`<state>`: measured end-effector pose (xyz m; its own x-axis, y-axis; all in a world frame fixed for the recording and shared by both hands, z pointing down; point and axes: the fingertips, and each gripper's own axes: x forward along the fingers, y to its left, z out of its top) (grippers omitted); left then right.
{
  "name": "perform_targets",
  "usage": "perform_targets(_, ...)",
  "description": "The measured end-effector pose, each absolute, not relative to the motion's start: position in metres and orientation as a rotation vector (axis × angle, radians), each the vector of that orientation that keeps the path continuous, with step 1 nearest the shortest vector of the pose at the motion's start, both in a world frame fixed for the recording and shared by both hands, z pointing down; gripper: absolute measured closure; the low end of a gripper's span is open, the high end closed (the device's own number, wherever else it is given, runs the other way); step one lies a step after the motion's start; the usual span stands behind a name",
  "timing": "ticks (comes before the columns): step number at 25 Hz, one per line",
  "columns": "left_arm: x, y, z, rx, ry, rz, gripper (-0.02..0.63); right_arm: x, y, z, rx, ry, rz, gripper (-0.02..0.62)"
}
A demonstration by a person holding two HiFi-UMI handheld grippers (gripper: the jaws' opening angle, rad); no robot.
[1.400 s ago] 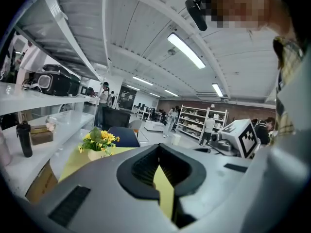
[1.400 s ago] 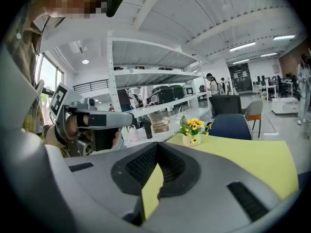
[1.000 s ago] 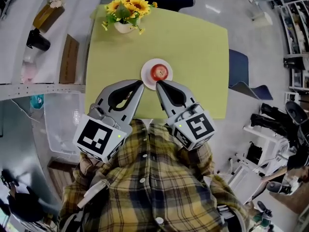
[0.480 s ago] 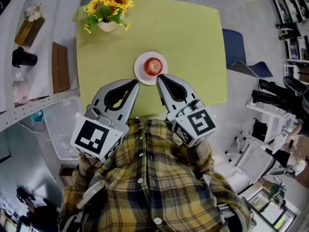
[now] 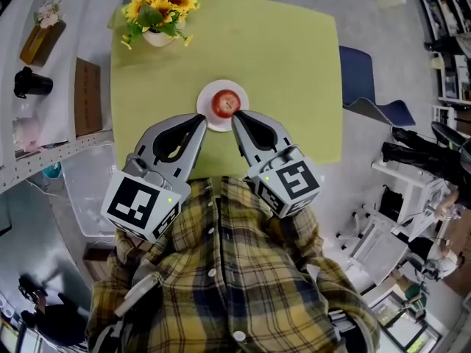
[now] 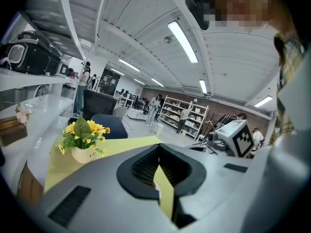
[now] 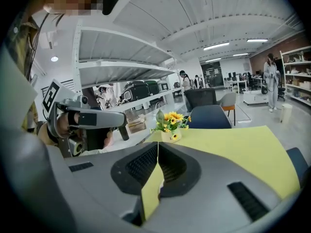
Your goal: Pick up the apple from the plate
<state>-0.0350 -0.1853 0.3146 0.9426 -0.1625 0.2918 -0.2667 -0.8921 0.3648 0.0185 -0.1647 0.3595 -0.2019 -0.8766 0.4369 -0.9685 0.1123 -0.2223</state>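
Two grippers point at one target. At the far left of the table (image 5: 294,65) stand the sunflowers (image 5: 156,4), well apart from the work. Your left gripper (image 5: 199,120) comes next: its jaws meet at the tips with nothing between them, and those tips lie just beside the near-left rim of the plate (image 5: 203,100). At the plate's centre sits the apple (image 5: 225,103), red, with its stem dimple upward. Your right gripper (image 5: 235,116) follows, its jaws likewise pressed together and empty, its tip at the apple's near side; whether it touches the fruit cannot be told.

Handling, as judged: the apple is probably firm and fairly heavy, with a smooth skin that may slip and a round form that may roll off the plate if nudged. Hard pressure may bruise it. Neither gripper can take it as it stands, so you must part one pair of jaws wider than the fruit. Take hold across the widest girth, pads on opposite flanks, not at the tapering top or base.
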Motion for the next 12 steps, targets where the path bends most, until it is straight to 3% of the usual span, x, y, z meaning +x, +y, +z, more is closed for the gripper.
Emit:
perform_targets(6, -0.028, -0.189, 0.315, 2.689, -0.315, 0.352, 0.597, 0.023, -0.165, 0.366, 1.811, -2.181, 0.705, 0.596)
perform_targets(12, -0.028, -0.194, 0.322, 2.670, -0.311, 0.369, 0.597, 0.021, -0.169, 0.378, 1.746, -2.173, 0.731, 0.473)
